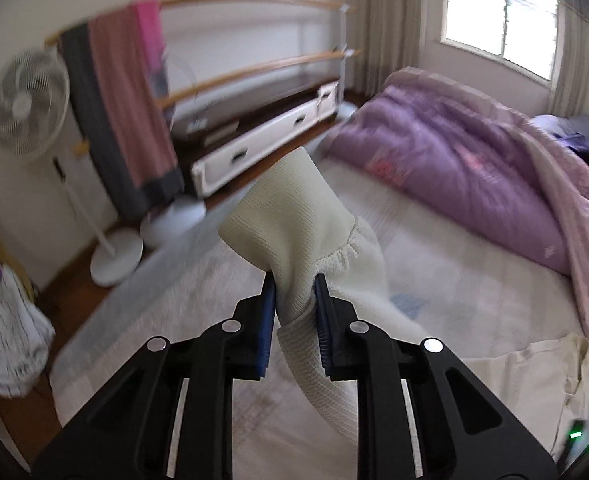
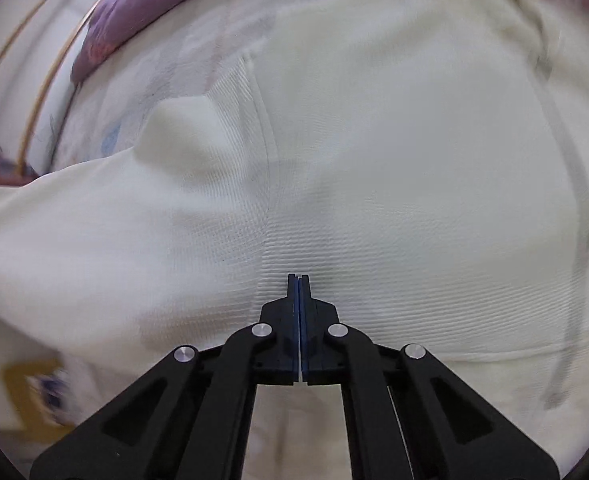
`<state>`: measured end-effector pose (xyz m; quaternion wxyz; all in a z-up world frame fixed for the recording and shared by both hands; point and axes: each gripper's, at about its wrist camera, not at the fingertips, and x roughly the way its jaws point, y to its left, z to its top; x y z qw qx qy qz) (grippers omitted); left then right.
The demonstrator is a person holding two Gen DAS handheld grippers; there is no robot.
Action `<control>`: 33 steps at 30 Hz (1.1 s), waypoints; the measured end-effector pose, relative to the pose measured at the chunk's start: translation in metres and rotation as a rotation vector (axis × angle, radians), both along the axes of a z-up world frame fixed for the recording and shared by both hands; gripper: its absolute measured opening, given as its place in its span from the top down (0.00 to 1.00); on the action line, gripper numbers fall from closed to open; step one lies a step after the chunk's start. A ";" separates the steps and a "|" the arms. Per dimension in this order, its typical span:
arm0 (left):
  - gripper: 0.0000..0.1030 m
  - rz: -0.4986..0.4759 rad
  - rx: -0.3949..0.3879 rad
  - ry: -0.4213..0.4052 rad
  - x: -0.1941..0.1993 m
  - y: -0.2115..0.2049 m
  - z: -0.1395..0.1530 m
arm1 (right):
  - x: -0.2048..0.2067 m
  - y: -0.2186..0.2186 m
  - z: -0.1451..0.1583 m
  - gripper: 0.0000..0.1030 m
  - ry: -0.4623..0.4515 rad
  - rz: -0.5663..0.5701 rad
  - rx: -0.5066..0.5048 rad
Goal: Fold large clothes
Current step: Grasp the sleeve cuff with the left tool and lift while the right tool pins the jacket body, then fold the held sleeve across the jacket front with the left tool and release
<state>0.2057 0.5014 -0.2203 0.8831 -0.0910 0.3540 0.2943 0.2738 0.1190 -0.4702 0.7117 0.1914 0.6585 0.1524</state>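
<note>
Cream knit cuff (image 1: 294, 216) clamped in left claw (image 1: 294, 292)

Black tool (image 1: 294, 312), blue pads (image 1: 268, 320), silver rivets

Cream ribbed-knit sweater (image 2: 374, 140) spread on the bed, cuffed sleeve (image 1: 294, 224) lifted, bunched

Fan (image 1: 28, 102) — blurred; striped cloth (image 1: 8, 344) cut off
</note>
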 end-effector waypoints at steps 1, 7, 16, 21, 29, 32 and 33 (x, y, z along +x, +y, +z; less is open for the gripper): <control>0.82 -0.021 0.011 -0.013 0.003 -0.016 0.010 | -0.002 0.001 -0.005 1.00 0.008 -0.016 0.018; 0.82 -0.185 0.062 -0.096 0.039 -0.134 0.065 | -0.019 -0.031 -0.033 0.99 0.089 -0.249 0.266; 0.82 -0.561 0.057 -0.104 0.094 -0.375 0.056 | -0.067 -0.050 -0.046 1.00 0.195 -0.301 0.456; 0.82 -0.748 0.077 -0.009 0.111 -0.502 -0.006 | -0.108 -0.066 -0.051 1.00 0.253 -0.281 0.518; 0.82 -0.942 0.157 0.311 0.105 -0.650 -0.165 | -0.192 -0.149 -0.040 1.00 0.324 -0.396 0.492; 0.78 -0.959 0.217 0.454 0.092 -0.682 -0.220 | -0.222 -0.197 -0.026 1.00 0.330 -0.485 0.436; 0.72 -0.971 0.225 0.494 0.089 -0.690 -0.234 | -0.229 -0.212 -0.018 1.00 0.328 -0.515 0.408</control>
